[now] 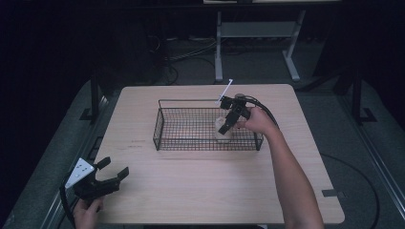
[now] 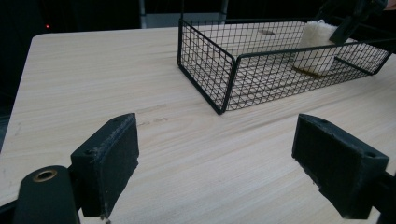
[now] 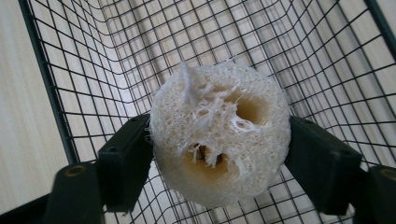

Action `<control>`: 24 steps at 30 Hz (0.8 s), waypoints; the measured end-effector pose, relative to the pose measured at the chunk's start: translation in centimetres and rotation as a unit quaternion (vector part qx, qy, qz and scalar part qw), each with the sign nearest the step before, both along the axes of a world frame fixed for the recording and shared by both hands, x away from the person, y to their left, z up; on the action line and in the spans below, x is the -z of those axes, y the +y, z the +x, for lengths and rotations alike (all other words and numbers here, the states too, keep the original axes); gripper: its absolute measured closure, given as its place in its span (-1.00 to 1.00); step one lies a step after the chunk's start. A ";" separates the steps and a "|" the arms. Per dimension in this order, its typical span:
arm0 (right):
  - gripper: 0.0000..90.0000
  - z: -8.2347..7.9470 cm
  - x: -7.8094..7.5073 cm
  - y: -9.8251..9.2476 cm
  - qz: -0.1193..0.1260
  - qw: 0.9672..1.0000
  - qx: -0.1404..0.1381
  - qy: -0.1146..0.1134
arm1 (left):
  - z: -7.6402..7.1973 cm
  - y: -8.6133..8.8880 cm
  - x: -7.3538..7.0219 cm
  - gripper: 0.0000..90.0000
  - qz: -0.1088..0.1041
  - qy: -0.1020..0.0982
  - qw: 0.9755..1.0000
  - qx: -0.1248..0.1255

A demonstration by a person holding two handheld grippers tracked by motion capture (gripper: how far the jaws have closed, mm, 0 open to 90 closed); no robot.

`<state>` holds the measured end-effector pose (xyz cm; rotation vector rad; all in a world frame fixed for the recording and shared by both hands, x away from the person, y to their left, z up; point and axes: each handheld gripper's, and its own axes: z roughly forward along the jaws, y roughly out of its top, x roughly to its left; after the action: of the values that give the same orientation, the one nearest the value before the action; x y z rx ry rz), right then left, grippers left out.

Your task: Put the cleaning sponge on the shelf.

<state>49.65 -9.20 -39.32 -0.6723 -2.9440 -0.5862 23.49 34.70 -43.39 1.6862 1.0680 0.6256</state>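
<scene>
While the pale wooden tabletop [image 1: 200, 191] lies mostly bare, the action sits toward its far side, where a long black wire-mesh basket [image 1: 165, 125] stands square to the person, open at the top so a tool can come straight down into it. Over its right end, the right gripper [image 1: 224, 128] angles down from the hand and wrist, tilted steeply, probably because the basket's walls leave the top as the only way in. Look at the right gripper view: both black jaws press in on either side of a round, cream-coloured loofah sponge [image 3: 219, 147], its fibrous end and hollow channels facing the camera, mesh floor right behind it. In the left gripper view, that sponge [image 2: 317, 49] stands upright inside the basket [image 2: 219, 70] at the right end, seemingly down on the mesh floor or just above it, so I judge this to be the point of setting down or lifting out. Off at the near left corner, the left gripper [image 1: 112, 174] waits with jaws spread wide, holding nothing, well apart from the basket and out of the working arm's way.
</scene>
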 end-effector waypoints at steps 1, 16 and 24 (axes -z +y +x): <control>-0.49 0.0 -0.1 -0.1 0.004 1.000 0.000 -0.001 | 0.0 0.0 0.0 -0.69 0.001 0.000 1.000 0.001; -0.59 -0.9 -2.2 -1.3 0.017 1.000 0.009 -0.019 | -0.2 0.0 -0.1 -0.69 -0.001 -0.002 1.000 0.001; -0.60 -2.1 -3.6 -1.7 0.026 0.999 0.004 -0.027 | -0.3 -0.1 -0.1 -0.69 0.002 -0.005 1.000 0.001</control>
<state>47.59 -10.90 -35.68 -0.6745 -2.9646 -0.6912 23.19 34.63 -43.31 1.6854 1.0587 0.6335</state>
